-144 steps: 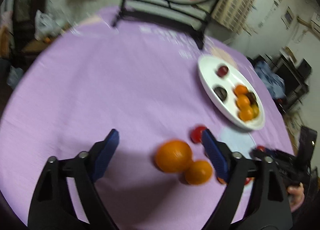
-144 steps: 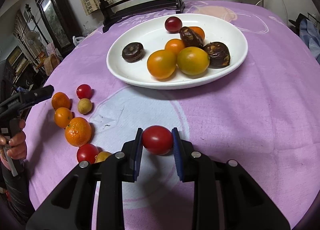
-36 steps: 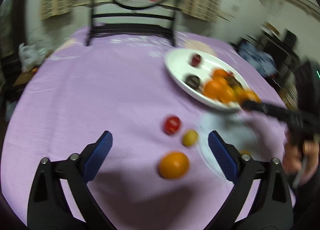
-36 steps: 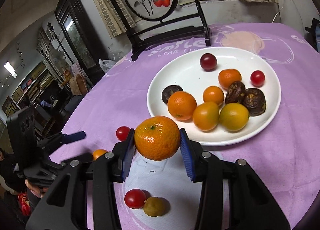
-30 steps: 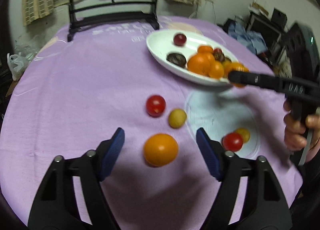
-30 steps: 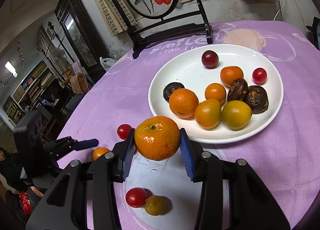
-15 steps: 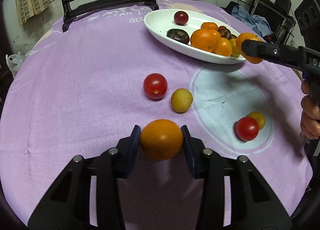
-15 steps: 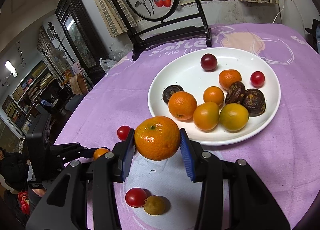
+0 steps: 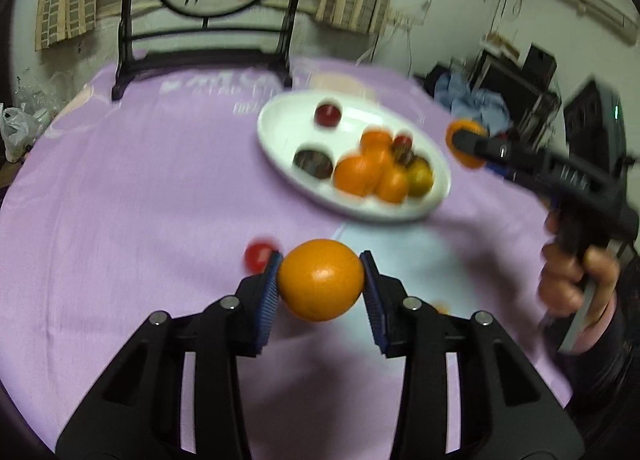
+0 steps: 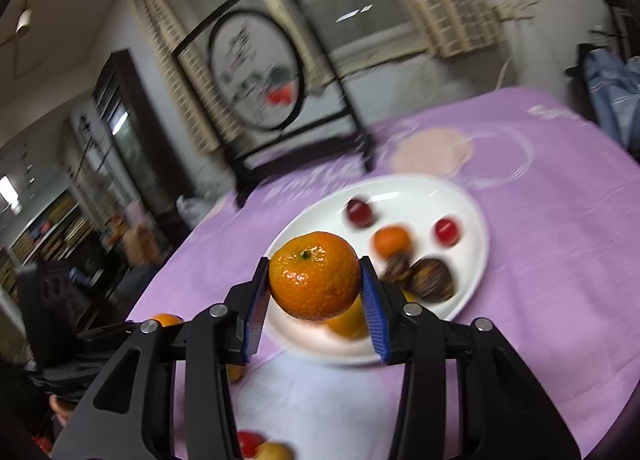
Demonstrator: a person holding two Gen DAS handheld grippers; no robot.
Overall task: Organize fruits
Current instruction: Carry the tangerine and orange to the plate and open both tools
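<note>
Between the blue pads of the left tool sits a smooth round orange fruit, clamped from both sides and lifted off the lilac-clothed counter; ahead of it and to the right lies the oval white ceramic plate already loaded with oranges, dark fruit and a red one. The right tool is likewise closed on a dimpled orange mandarin, held above the near rim of that plate. Both carries look under way, so the step in hand is transport to the plate. Just beyond the left tool's left pad a small red tomato remains on the cloth. Next, each tool needs to lower over a bare patch of plate and part its pads gently, since round fruit may roll.
</note>
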